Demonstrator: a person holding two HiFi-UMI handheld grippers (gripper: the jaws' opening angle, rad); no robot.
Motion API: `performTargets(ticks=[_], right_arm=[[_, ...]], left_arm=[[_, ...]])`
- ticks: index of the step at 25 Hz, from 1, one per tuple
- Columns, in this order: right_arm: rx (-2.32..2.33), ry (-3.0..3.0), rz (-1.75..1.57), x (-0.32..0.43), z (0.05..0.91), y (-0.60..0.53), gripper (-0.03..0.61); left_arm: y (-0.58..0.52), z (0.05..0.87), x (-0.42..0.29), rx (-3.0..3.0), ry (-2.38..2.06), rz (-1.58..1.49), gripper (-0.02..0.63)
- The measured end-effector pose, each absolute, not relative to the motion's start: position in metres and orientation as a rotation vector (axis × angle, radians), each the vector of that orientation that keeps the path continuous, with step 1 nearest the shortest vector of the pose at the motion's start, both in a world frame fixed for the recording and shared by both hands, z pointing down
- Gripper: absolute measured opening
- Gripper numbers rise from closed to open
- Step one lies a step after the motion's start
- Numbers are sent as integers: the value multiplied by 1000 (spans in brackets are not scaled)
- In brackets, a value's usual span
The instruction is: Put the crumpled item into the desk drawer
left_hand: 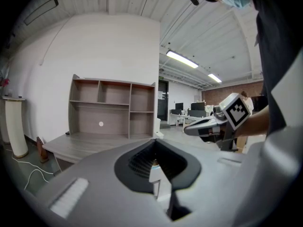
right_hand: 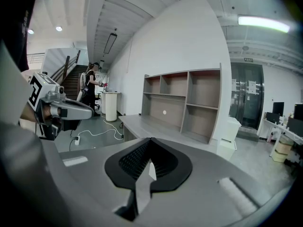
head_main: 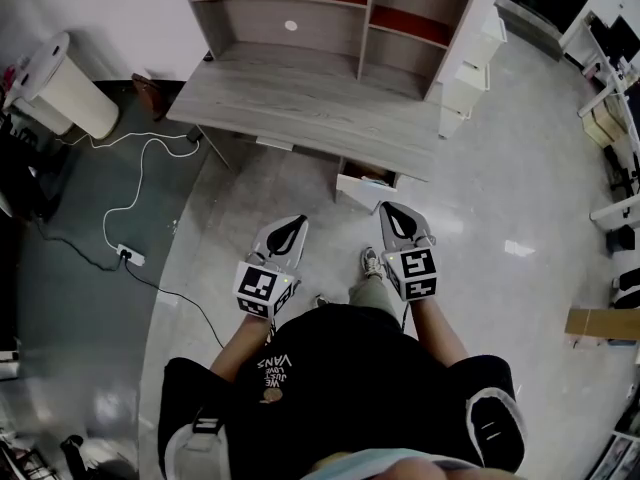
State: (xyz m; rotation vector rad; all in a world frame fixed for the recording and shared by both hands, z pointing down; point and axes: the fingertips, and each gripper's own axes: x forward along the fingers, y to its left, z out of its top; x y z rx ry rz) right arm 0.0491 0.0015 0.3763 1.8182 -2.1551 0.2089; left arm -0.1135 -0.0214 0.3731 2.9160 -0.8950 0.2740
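Drawer [head_main: 365, 181] mostly hidden under desk [head_main: 300, 103], shelf unit [head_main: 320, 18] cut off at top edge

Bare floor [head_main: 300, 186] reaches the drawer [head_main: 364, 184] jutting from under the desk [head_main: 300, 98].

A white cylindrical lidded bin [head_main: 65, 88] stands well ahead and to the left of the left tongs [head_main: 296, 222]. Nearer on that side, a white power strip [head_main: 131, 256] lies on the floor [head_main: 200, 258], its thin white cable [head_main: 135, 183] looping forward. A grey wood-grain open shelf unit [head_main: 330, 13] rises ahead of both tongs. A low white cabinet [head_main: 468, 78] sits ahead and right of the right tongs [head_main: 388, 210]. A brown cardboard box [head_main: 600, 321] lies far to their right.
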Motion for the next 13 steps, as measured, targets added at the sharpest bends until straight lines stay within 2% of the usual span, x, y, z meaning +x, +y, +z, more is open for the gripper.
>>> performTargets(ticks=[13], right_arm=[[1816, -2165, 229, 48, 381, 0, 3]], left_arm=[[-20, 381, -107, 2895, -888, 273, 52]])
